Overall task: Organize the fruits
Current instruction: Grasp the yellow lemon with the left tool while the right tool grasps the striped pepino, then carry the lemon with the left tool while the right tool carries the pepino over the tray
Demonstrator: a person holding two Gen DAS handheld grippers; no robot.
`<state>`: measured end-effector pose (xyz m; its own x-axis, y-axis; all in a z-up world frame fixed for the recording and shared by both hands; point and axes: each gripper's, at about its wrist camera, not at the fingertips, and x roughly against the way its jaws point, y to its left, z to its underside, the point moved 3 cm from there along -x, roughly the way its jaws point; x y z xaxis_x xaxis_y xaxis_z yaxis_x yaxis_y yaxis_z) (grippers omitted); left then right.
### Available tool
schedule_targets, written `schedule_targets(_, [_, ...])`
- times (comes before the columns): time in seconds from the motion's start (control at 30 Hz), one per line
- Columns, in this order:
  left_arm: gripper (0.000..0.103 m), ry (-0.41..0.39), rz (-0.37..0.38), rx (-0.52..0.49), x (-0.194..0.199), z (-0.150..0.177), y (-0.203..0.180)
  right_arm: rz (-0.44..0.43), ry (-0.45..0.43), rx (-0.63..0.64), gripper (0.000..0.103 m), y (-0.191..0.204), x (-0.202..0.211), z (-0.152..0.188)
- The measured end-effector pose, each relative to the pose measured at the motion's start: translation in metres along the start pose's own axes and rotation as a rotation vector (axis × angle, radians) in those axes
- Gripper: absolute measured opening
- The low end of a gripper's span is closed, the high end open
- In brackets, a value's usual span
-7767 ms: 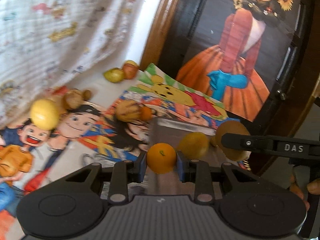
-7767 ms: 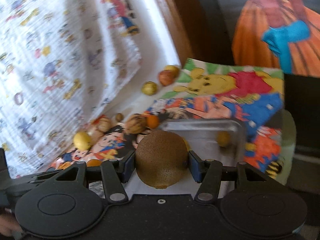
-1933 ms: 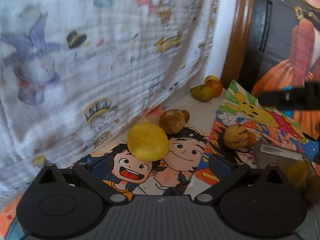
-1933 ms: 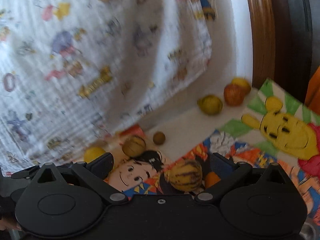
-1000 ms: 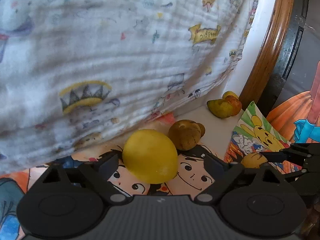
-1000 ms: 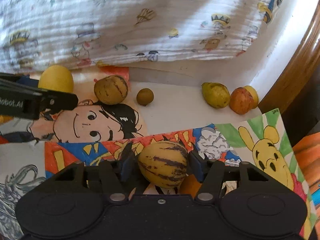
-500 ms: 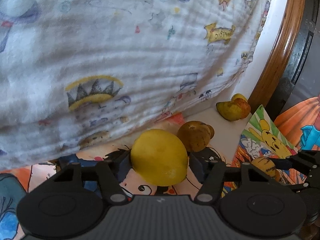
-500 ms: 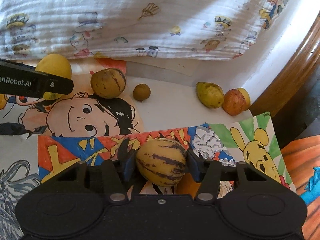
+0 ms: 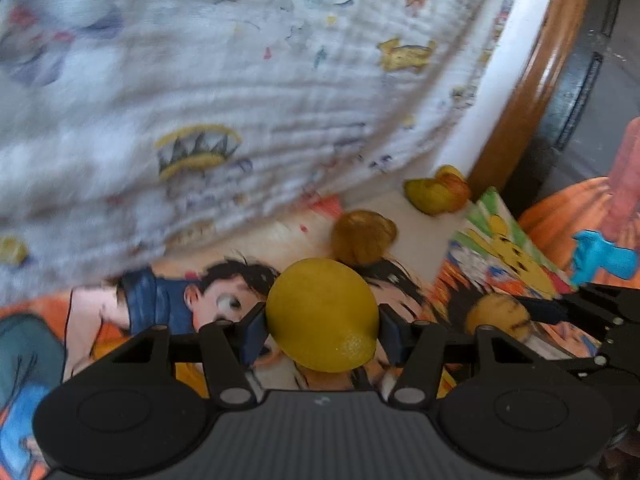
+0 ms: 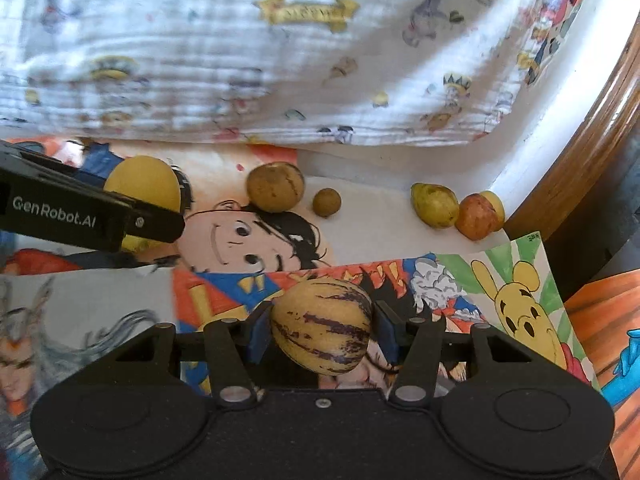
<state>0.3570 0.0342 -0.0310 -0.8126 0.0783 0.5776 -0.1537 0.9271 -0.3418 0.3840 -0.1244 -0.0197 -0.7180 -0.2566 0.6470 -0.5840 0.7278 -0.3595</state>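
Tools first: left tool (image 9: 322,330) has both blue pads pressed on a smooth yellow fruit (image 9: 322,320), pinching it w/ cartoon prints below; its jaws have just been closing onto that fruit. Right tool (image 10: 322,334) pinches a yellow fruit w/ purple stripes (image 10: 322,325), pads tight on either flank, jaws also just drawn in a bit, fruit between them. In the right wrist view the left tool's finger (image 10: 92,210) crosses at left edge, yellow fruit partly hidden behind it. Further out, on the cartoon posters (image 10: 240,240) spread over the counter (image 10: 372,216): a brownish striped fruit (image 10: 275,187) sits by the drawn boy's hair, a small brown round fruit (image 10: 327,202) just beside it on its right. Further right, near the wooden frame (image 10: 576,168), a yellow-green pear-like fruit (image 10: 435,205) touches a reddish fruit (image 10: 477,216), w/ another yellow one (image 10: 495,202) tucked behind that. A bear poster (image 10: 516,308) lies at right of the right tool. White printed cloth (image 10: 280,48) hangs down behind all fruit, its hem reaching the posters. Left wrist view is blurred; right tool's tip w/ its striped fruit shows at that view's right edge.
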Motion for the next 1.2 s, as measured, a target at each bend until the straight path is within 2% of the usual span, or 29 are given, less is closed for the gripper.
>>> schedule_targets(0.37, [0.062,-0.012,0.077,-0.025,0.059,0.023,-0.014,0.024,-0.063,-0.086,0.055,-0.002,0.084,0.022])
schedule_targets(0.67, [0.062,0.009,0.147,-0.057,0.093,0.048,-0.05,0.087,-0.061,-0.185,0.055,-0.021,0.147,0.071])
schedule_targets(0.97, [0.062,0.035,0.213,-0.132,0.114,0.078,-0.094,0.107,-0.064,-0.289,0.055,-0.034,0.184,0.123])
schedule_targets(1.2, [0.062,0.093,0.243,-0.181,0.114,0.106,-0.12,0.101,-0.034,-0.358,0.055,-0.041,0.184,0.158])
